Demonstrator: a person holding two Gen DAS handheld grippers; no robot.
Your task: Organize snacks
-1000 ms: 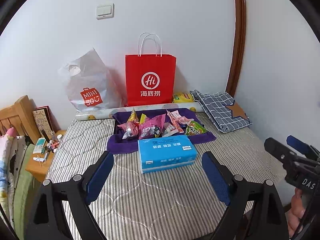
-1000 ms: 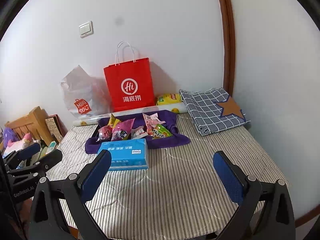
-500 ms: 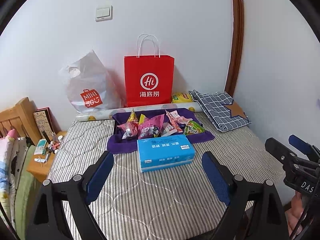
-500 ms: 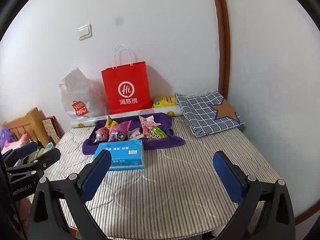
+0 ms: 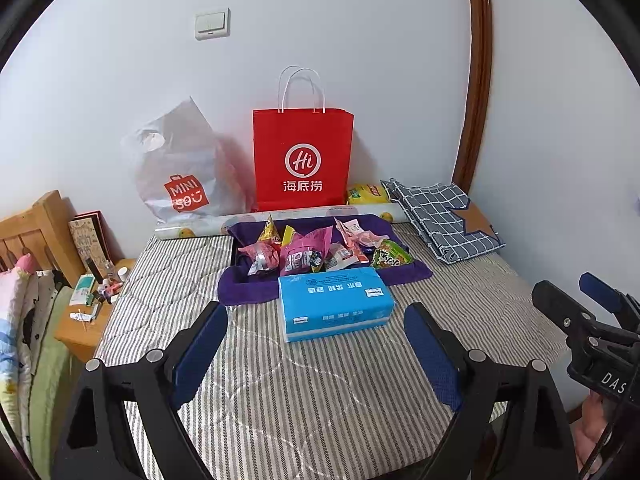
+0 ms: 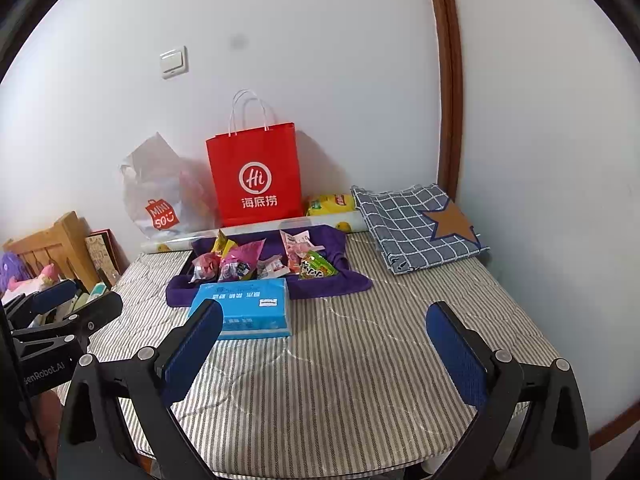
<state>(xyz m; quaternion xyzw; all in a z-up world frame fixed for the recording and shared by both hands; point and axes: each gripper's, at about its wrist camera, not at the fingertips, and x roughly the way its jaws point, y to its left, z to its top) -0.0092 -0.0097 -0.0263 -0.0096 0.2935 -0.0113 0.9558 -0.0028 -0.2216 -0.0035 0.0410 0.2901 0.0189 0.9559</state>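
Both tools held back over the near edge of the striped mattress (image 5: 320, 392), clear of everything. Left gripper (image 5: 316, 354): fingers spread wide, nothing between them. Right gripper (image 6: 324, 354): likewise spread and empty.

Snack packets (image 5: 320, 250) lie in a loose heap on the purple cloth (image 5: 244, 290), which seems to line a dark tray. Blue tissue pack (image 5: 334, 304) sits just in front, touching the cloth's near edge. Red paper bag (image 5: 303, 160) and white plastic bag (image 5: 180, 172) stand against the wall behind.

Judgement: the heap would fit either an unsorted pile or a gathered one; destination is not evident. Any reach must pass over the tissue pack.
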